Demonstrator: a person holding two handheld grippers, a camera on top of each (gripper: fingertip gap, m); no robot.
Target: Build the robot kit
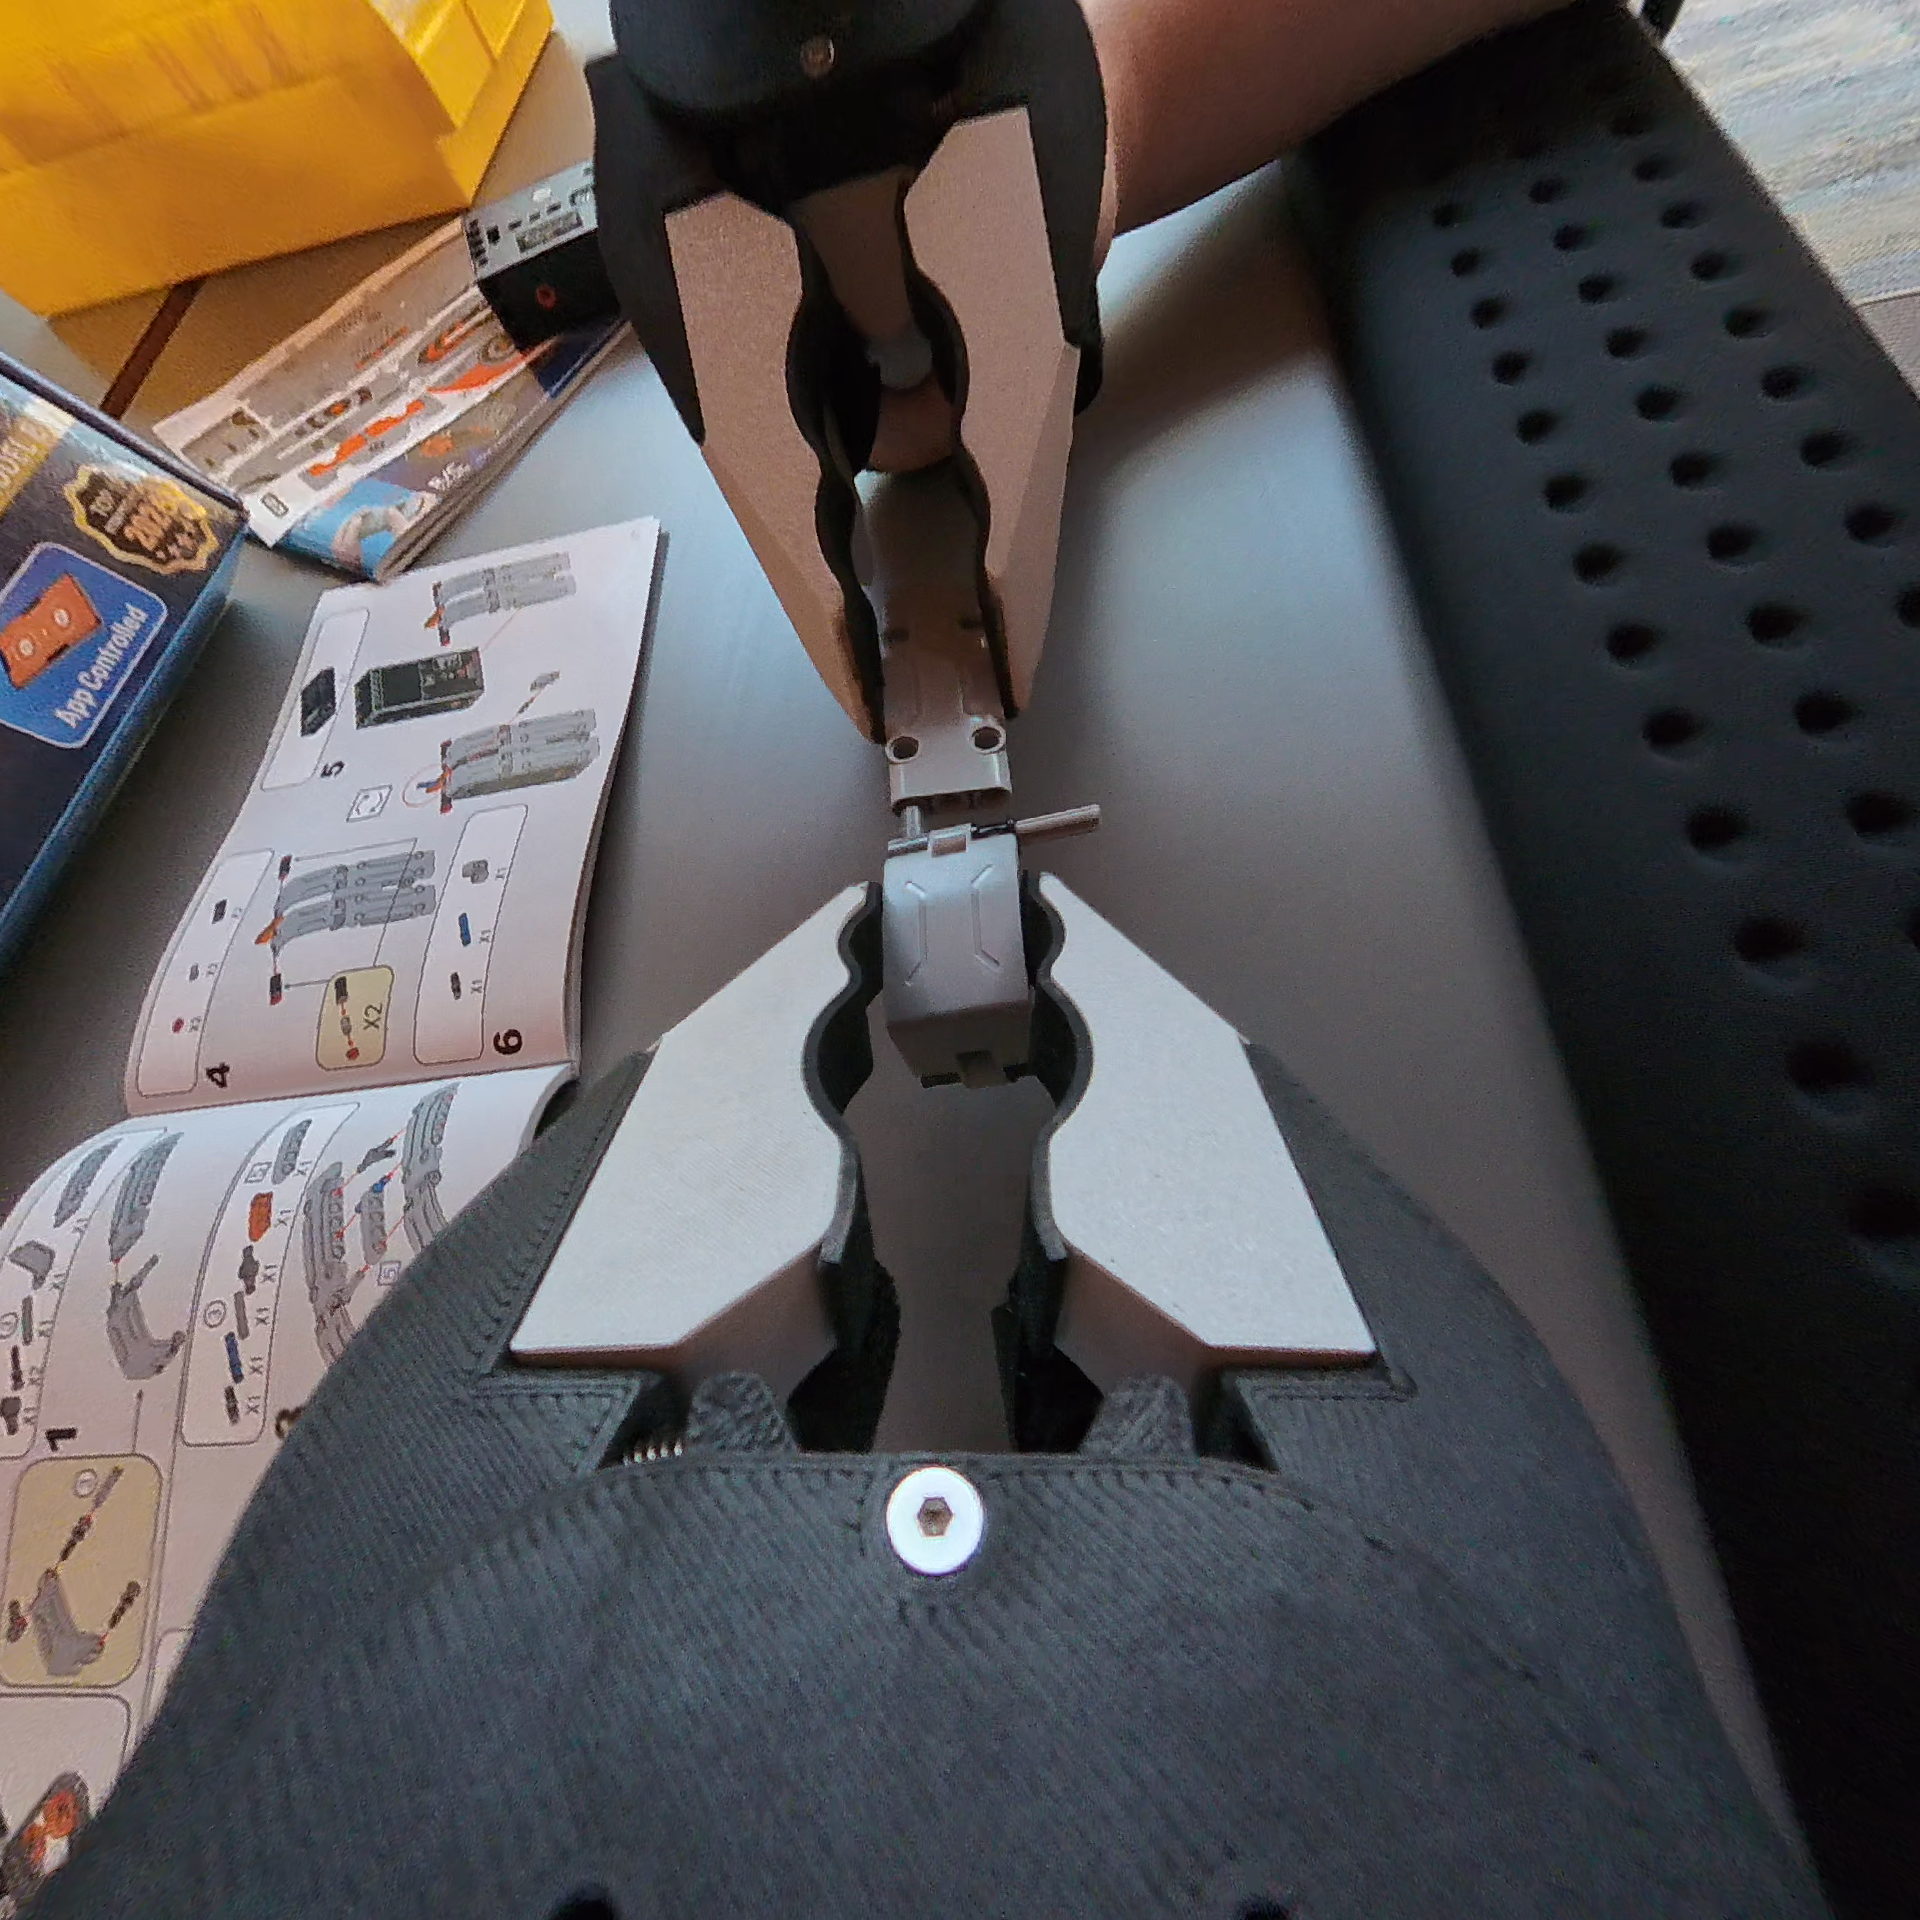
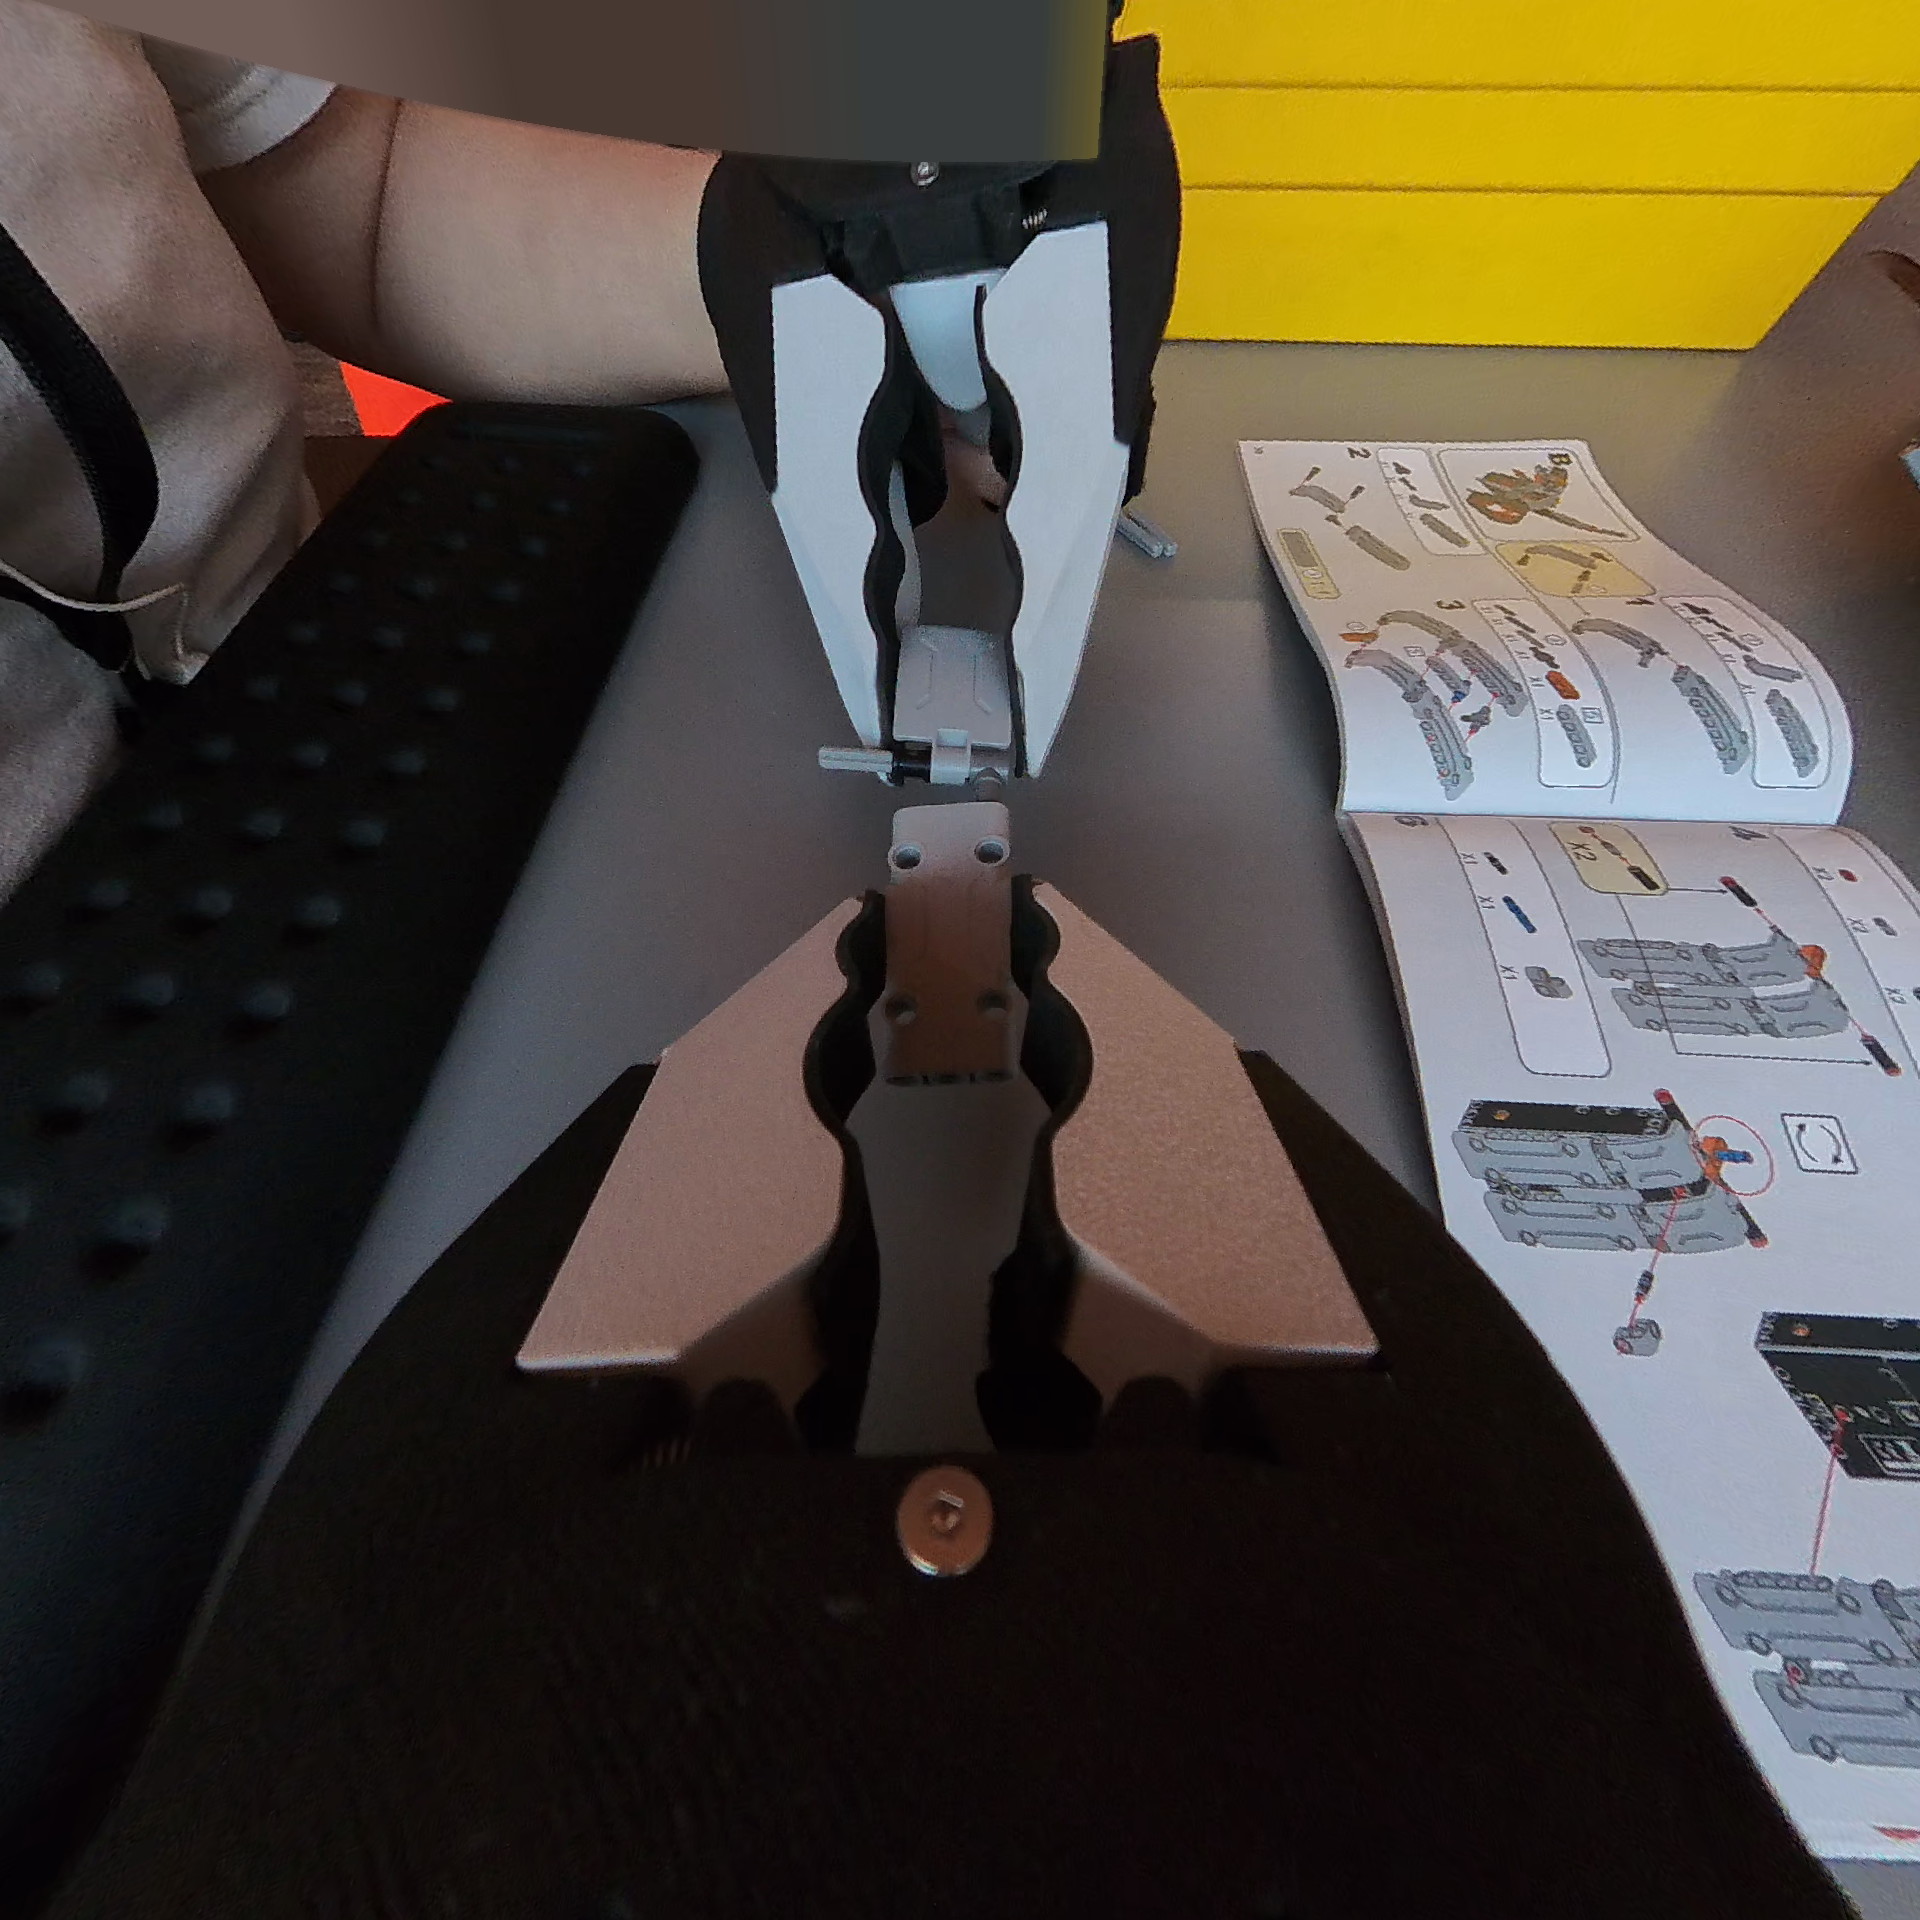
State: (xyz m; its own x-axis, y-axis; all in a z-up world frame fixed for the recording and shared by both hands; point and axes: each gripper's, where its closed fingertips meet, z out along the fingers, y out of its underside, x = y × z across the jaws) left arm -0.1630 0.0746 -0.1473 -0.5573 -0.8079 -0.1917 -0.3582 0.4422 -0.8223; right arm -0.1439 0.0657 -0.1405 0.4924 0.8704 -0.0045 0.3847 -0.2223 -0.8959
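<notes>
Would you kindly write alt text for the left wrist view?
The left gripper clamps a grey panel with a cross axle at its tip, nose to nose with a second grey piece clamped by the right gripper. An open instruction booklet lies left on the grey table, a black studded mat right.

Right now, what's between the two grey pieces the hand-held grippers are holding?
A thin grey axle with a black connector lies crosswise at the gap between the curved grey panel and the flat grey panel, seen in both wrist views.
</notes>
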